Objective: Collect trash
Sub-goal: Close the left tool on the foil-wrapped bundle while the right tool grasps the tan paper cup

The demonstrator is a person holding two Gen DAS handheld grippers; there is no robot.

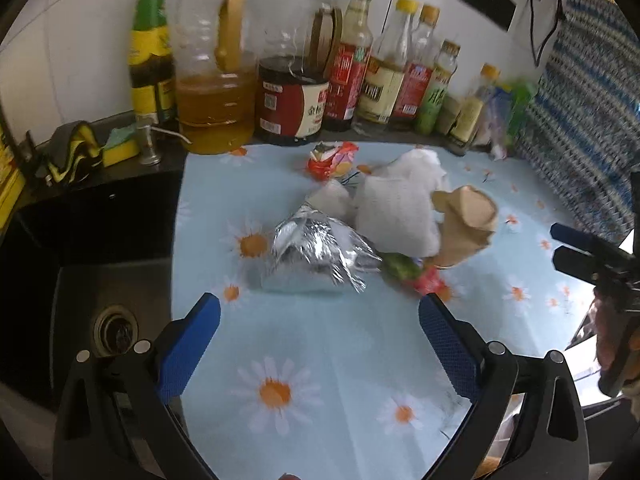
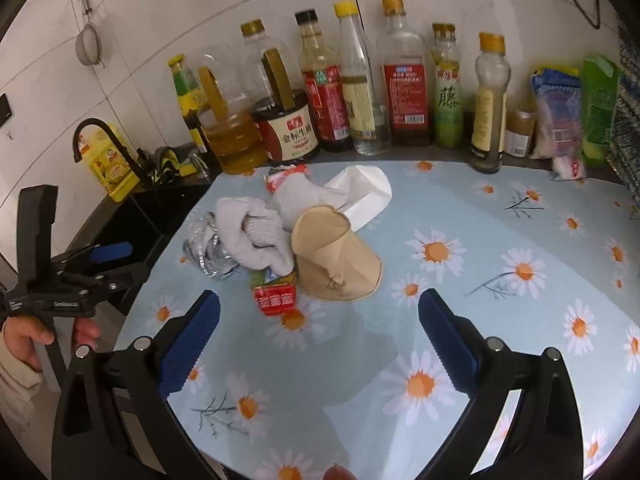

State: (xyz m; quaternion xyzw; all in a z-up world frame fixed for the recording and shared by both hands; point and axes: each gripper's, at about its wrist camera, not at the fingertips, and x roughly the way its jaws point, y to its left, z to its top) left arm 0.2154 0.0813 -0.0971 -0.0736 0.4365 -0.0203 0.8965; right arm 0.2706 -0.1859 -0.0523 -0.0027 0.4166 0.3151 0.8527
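Left wrist view, nearest: left gripper [image 1: 319, 316] hovers over the daisy-print tablecloth [image 1: 320, 360], blue-padded jaws spread wide, nothing between them.
Right wrist view, nearest: right gripper [image 2: 319, 312] likewise has its jaws wide apart and empty above the cloth.
Trash pile: sits mid-table just ahead of both grippers, pieces touching one another.
Foil wrapper [image 1: 316, 256]: crinkled silver, nearest the left gripper.
Red packet [image 2: 276, 298]: flattened, printed, closest to the right gripper.
Paper cup [image 2: 336, 256]: tan, crushed, lying on its side.
Tissues [image 2: 256, 232]: white, crumpled, behind the cup and over the foil.
Far red wrapper [image 1: 330, 160]: at the pile's back edge.
Bottles [image 2: 404, 76]: sauce and oil bottles standing in a row along the wall.
Sink [image 1: 112, 320]: dark, left of the table.
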